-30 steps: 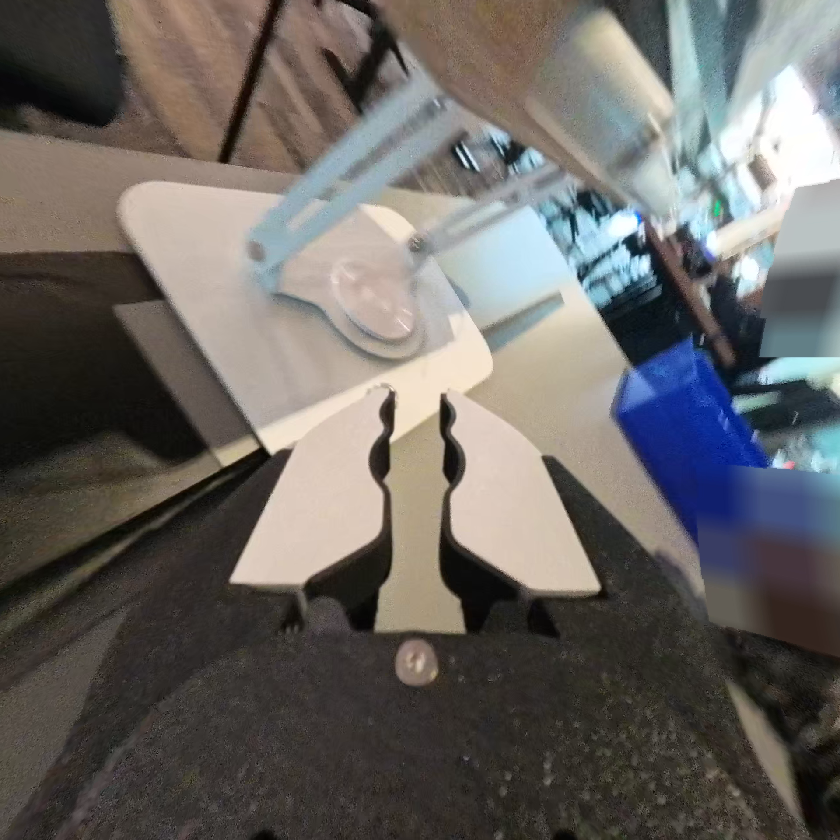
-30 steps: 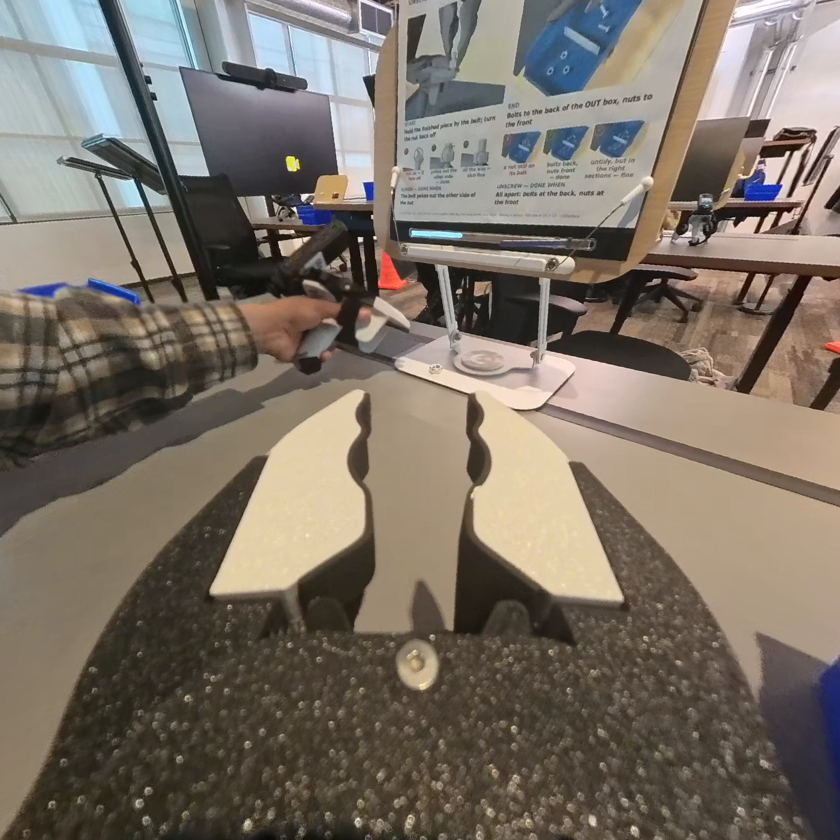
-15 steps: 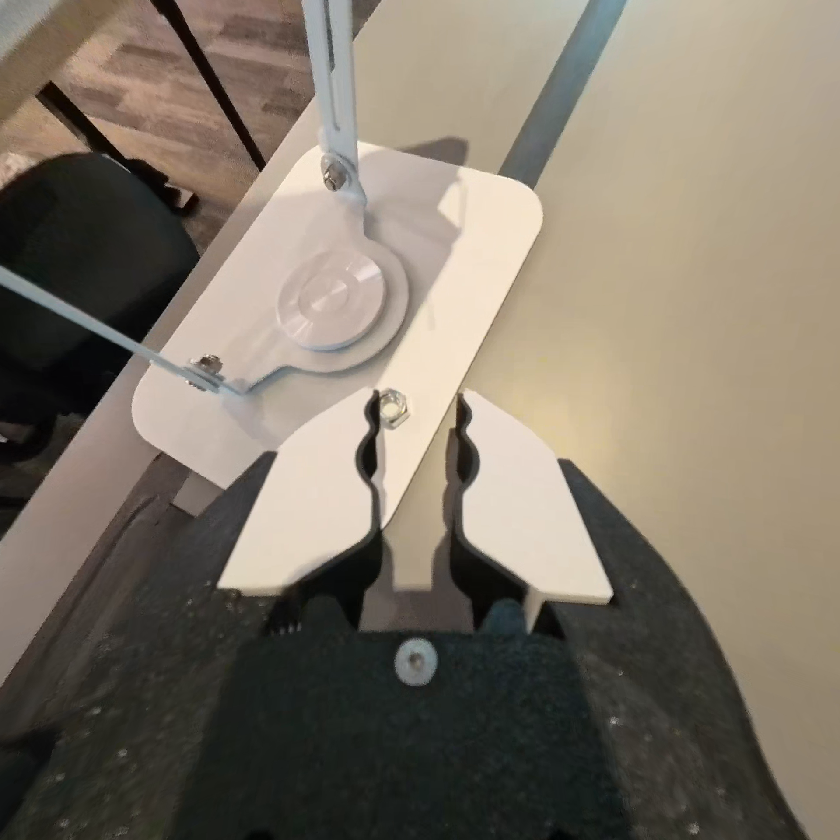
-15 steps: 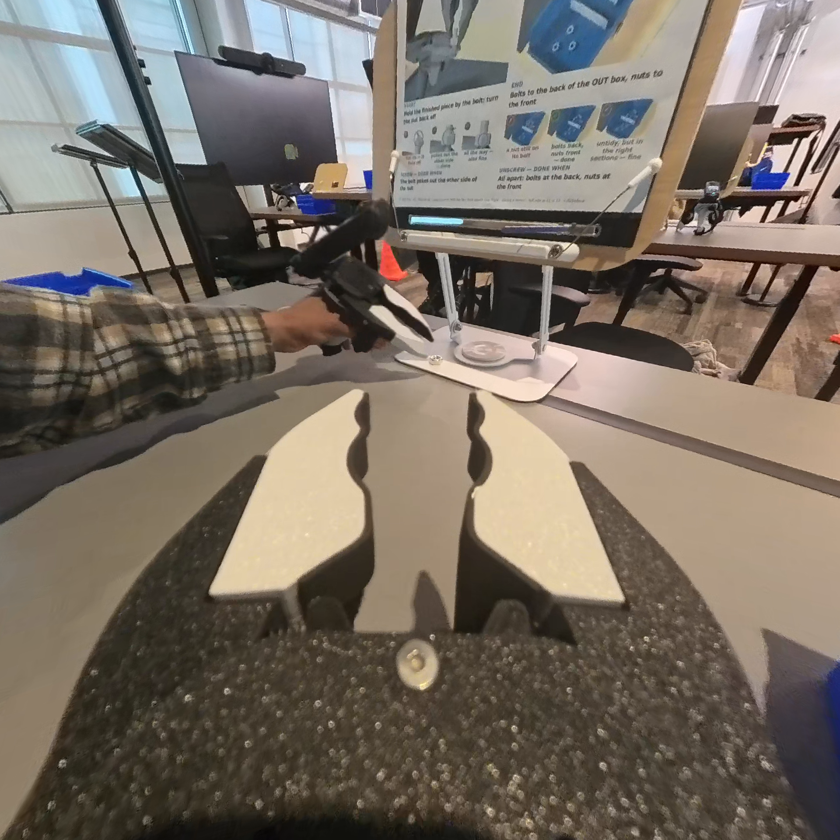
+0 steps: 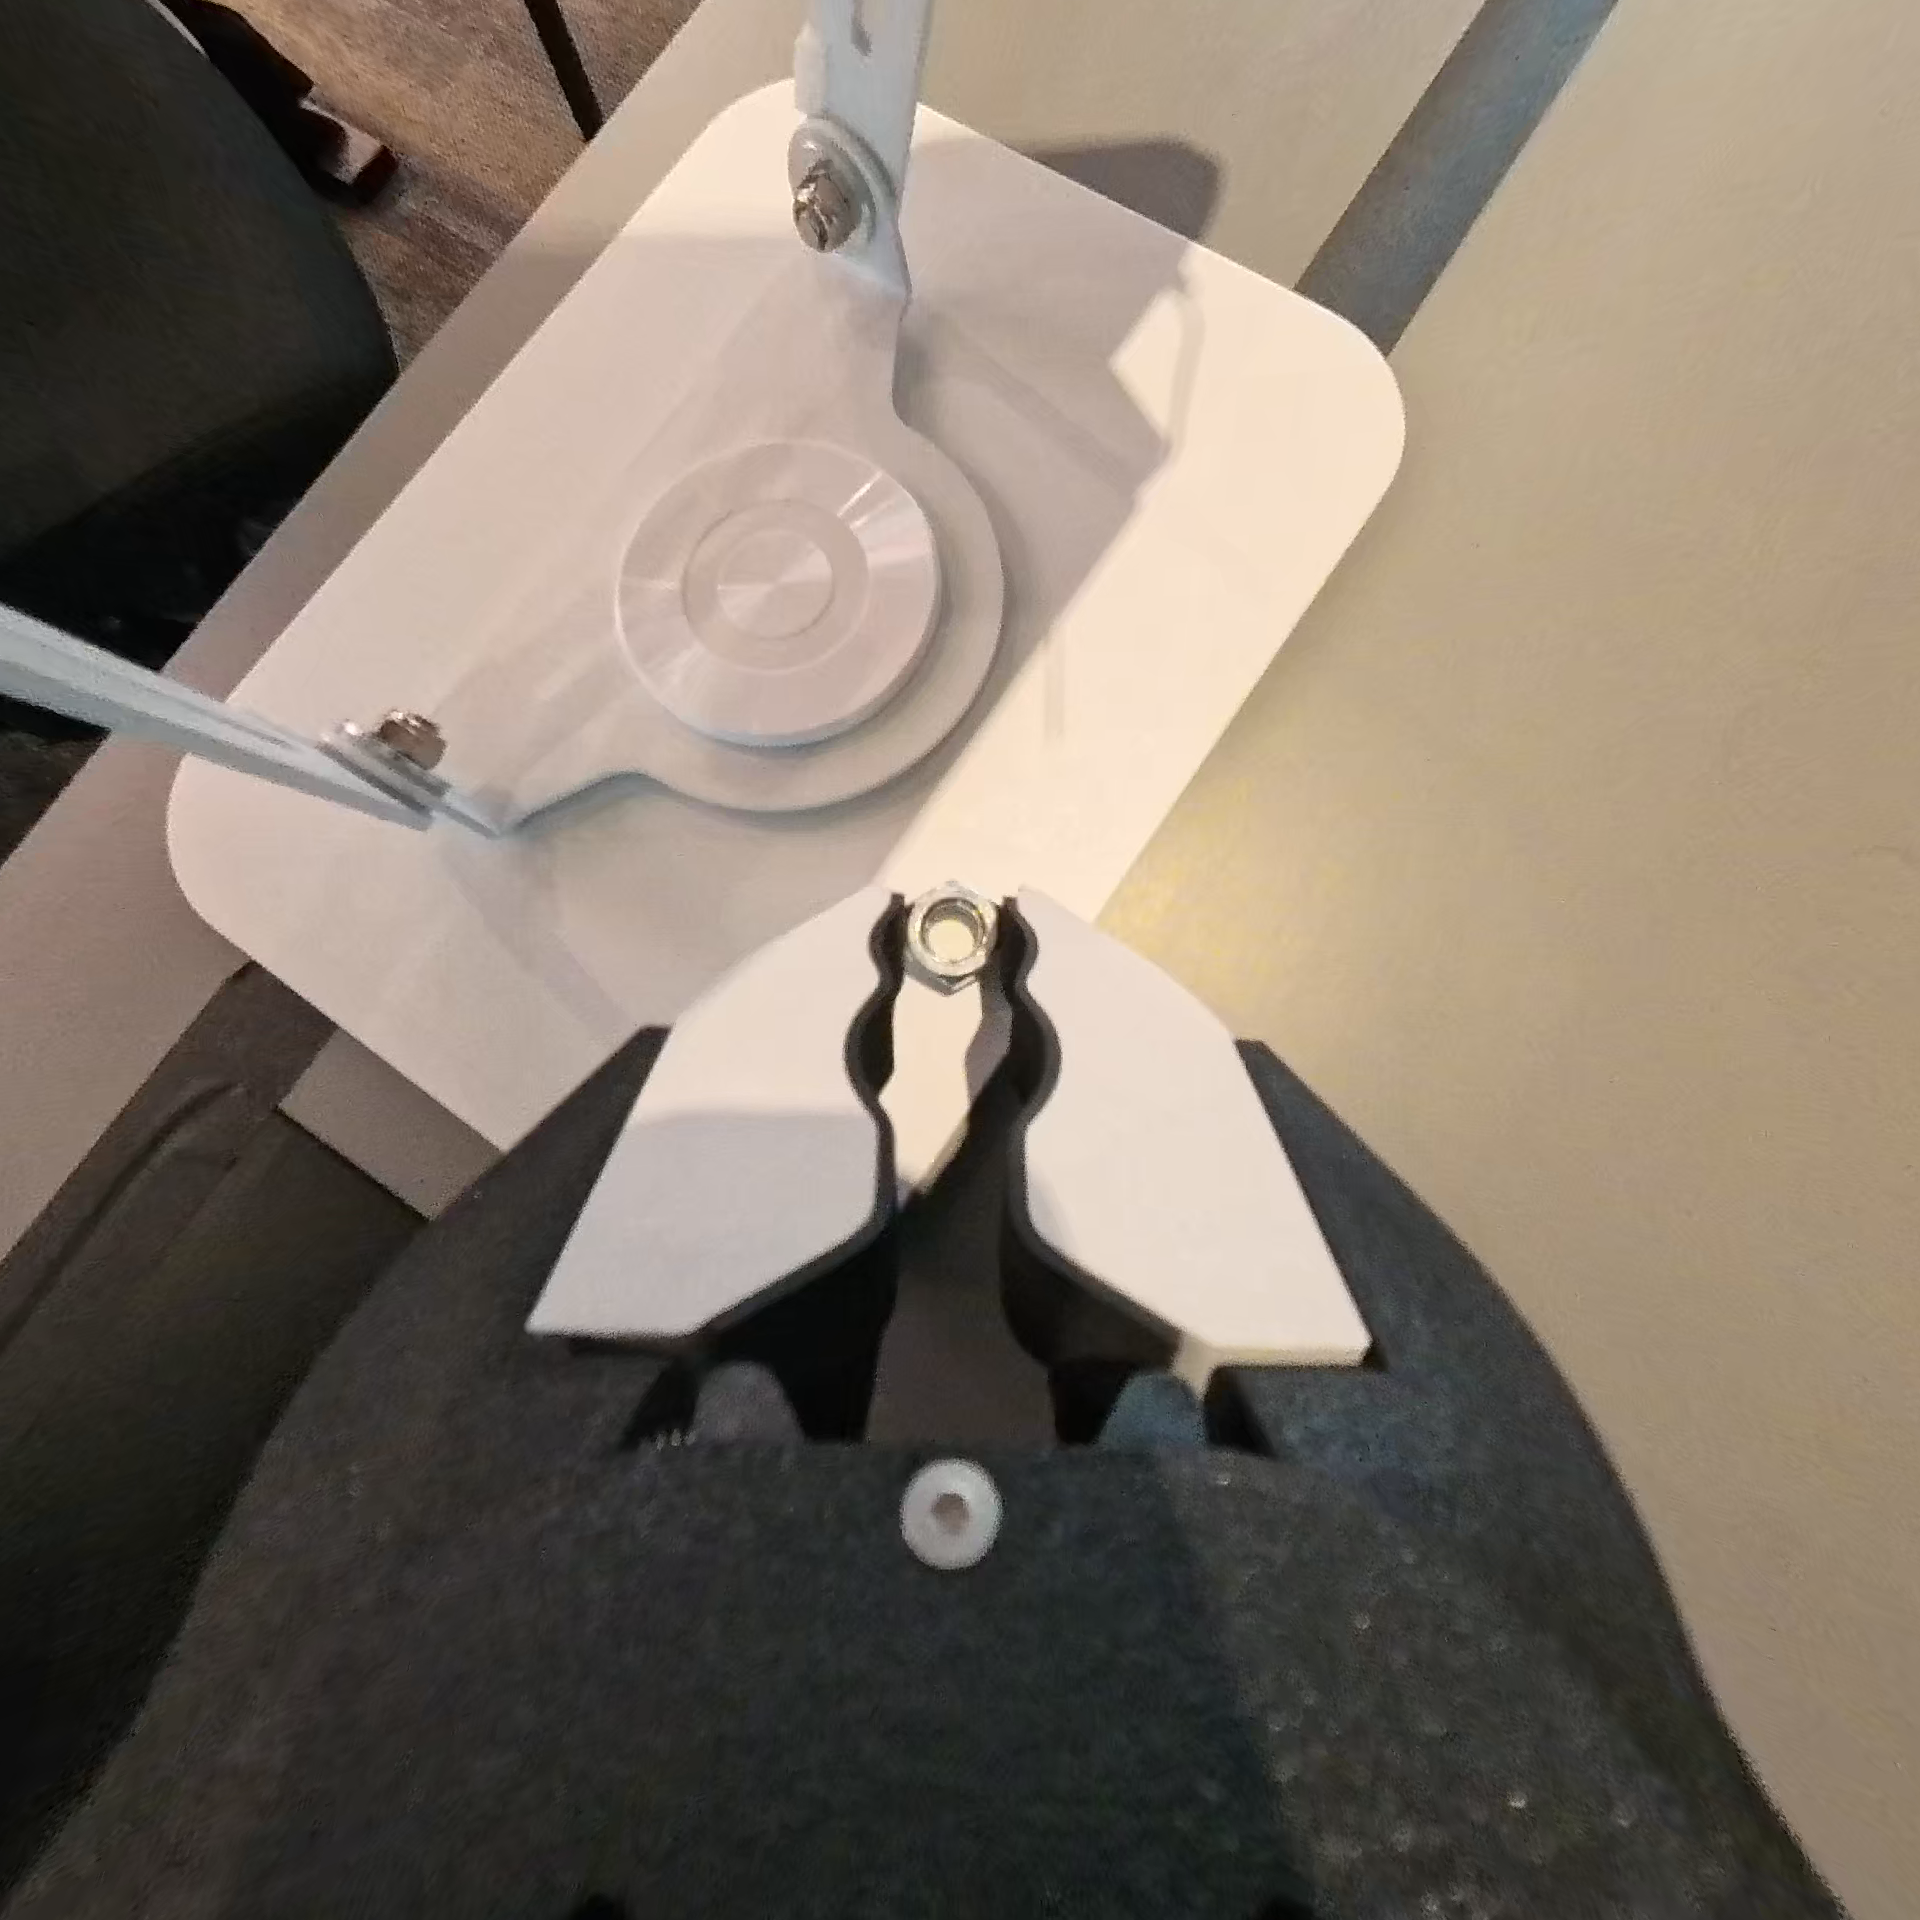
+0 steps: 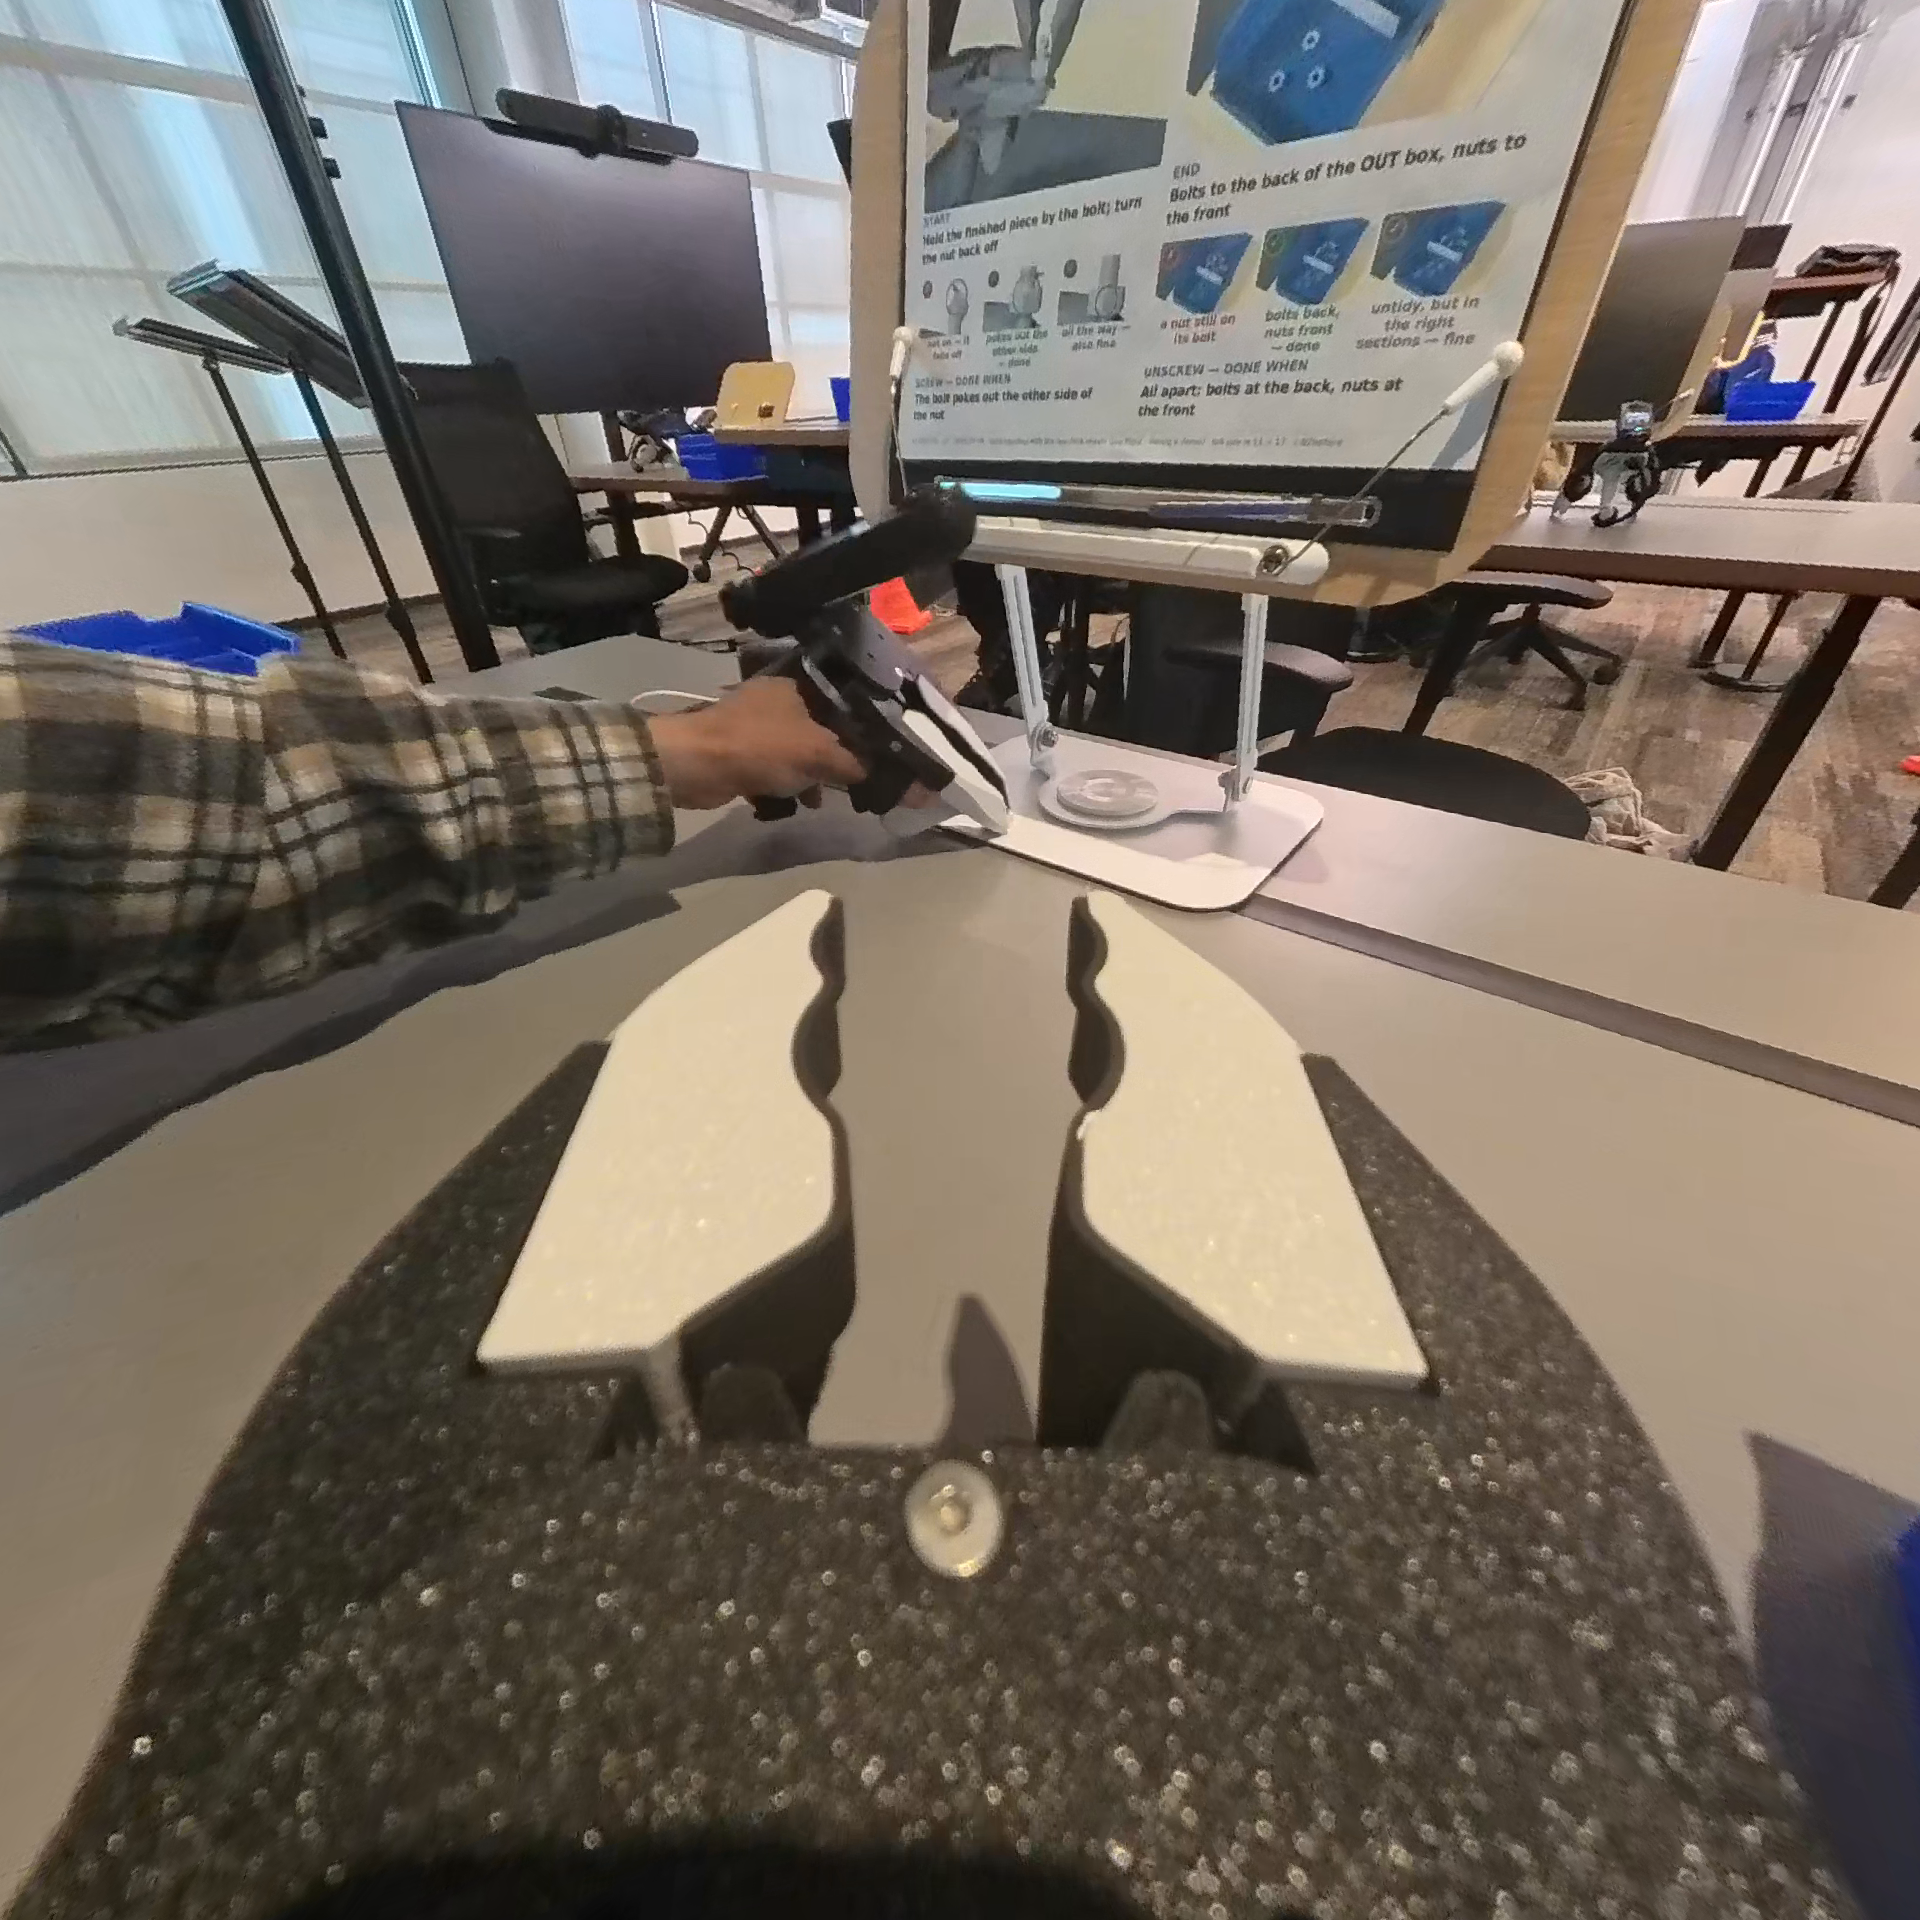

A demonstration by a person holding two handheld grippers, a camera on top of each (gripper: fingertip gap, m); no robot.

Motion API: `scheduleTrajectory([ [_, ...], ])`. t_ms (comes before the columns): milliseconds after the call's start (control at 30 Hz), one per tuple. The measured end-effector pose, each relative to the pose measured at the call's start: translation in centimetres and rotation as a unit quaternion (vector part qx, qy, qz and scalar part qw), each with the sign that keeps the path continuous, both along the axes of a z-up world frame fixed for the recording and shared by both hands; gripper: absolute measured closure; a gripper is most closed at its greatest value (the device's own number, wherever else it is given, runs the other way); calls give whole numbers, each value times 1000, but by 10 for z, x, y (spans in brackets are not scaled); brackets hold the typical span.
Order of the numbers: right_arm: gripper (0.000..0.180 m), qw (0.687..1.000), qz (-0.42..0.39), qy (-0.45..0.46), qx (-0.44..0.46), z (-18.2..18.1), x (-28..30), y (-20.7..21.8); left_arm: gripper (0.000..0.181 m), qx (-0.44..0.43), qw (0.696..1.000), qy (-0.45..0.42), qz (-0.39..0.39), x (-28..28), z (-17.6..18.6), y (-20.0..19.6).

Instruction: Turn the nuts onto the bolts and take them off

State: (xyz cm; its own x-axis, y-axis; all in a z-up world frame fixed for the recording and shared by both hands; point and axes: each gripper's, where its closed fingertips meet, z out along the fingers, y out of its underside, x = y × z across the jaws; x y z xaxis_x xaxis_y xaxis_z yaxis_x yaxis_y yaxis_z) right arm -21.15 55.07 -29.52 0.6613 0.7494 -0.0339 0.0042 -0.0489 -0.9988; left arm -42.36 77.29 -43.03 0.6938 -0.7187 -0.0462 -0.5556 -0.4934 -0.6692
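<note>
A small silver hex nut (image 5: 948, 935) lies on the white base plate (image 5: 1195, 520) of a display stand, near the plate's front edge. My left gripper (image 5: 951, 914) points down at it, and its two white fingertips press against the nut's sides. In the right wrist view the left gripper (image 6: 977, 805) tips down onto the same plate (image 6: 1195, 862), held by a hand with a plaid sleeve (image 6: 312, 810). My right gripper (image 6: 956, 914) is open and empty, hovering low over the grey table (image 6: 1558, 1039). No loose bolt shows in either view.
The stand holds an instruction board (image 6: 1247, 208) on two thin white legs (image 5: 852, 125) bolted to the plate. A blue bin (image 6: 156, 639) sits far left, and a blue edge (image 6: 1907, 1621) shows at the bottom right. Office chairs and desks stand beyond the table. One gripper's finger ends stand about 35 cm off the other's.
My left gripper swung down over the stand's plate, moved onto the nut and closed its fingers on it. My right gripper has stayed still and open.
</note>
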Motion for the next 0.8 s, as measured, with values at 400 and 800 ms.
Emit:
scheduleTrajectory([
  [400, 139, 1000, -18, 1, 9, 6, 12, 5, 164, -6, 975, -50, -215, 74, 34, -164],
  [800, 141, 992, 54, -112, -6, -27, -6, -7, 162, -74, 942, -7, -326, 118, -3, -284],
])
